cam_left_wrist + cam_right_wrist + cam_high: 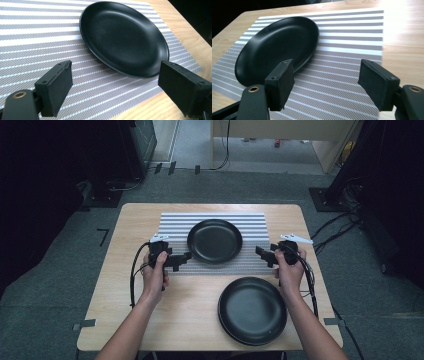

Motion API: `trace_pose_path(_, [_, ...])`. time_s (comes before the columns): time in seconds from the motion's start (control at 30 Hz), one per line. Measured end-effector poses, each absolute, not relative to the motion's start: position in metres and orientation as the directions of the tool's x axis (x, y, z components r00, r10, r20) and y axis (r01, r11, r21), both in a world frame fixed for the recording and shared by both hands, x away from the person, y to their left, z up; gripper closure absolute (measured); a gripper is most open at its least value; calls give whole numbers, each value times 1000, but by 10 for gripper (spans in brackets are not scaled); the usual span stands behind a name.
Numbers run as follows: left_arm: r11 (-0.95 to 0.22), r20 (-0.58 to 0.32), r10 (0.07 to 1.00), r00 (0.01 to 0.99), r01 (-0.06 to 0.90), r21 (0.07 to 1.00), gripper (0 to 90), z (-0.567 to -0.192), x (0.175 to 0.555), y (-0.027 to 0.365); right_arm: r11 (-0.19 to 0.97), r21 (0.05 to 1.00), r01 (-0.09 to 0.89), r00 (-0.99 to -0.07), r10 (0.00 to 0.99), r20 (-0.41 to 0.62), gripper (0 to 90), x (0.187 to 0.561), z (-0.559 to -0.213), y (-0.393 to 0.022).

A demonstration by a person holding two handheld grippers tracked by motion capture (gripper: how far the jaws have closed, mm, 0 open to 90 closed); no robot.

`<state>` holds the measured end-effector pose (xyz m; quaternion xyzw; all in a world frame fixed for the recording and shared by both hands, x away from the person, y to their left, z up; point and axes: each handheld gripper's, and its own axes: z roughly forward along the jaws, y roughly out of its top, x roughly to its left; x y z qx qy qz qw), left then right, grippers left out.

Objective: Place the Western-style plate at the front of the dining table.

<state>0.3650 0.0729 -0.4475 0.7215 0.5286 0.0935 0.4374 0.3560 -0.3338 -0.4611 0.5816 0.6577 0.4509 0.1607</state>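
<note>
A light wooden table (150, 310) carries a grey-and-white striped placemat (175, 222) on its far half, and a black plate (215, 241) sits in the middle of that mat. A second black plate (252, 310) lies on bare wood at the near right, just beside the person's right forearm. The left gripper (184, 259) hovers at the mat's near left edge, its jaws spread wide and empty, pointing toward the plate on the mat; the right gripper (261, 254) faces it from the right side, likewise spread with nothing between the pads.

The plate on the mat looks stiff and matte, probably light to moderate in weight (melamine or coated ceramic, hard to tell), and its smooth surface may slip. The shallow raised rim (105, 61) is the likely hold, pinched at opposite edges, since the flat centre offers nothing to grip.
</note>
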Motion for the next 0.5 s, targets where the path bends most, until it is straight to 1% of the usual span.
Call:
trace_pose_path(0.1, [-63,-320,847,426,676,734,110,-447,355,77,-72,786,614,-275,914,299,272,346,-461,-341])
trace_pose_path(0.3, [-63,-312,846,433,662,747,92,-444,339,86,-88,790,607,-268,913,307,266,326,-460,-355])
trace_pose_path(0.33, [-72,-295,851,434,654,753,89,-444,333,90,-88,790,606,-268,913,307,264,322,-461,-357])
trace_pose_path(0.5, [-74,-282,857,432,644,761,78,-443,319,101,-62,799,598,-272,922,275,257,304,-464,-367])
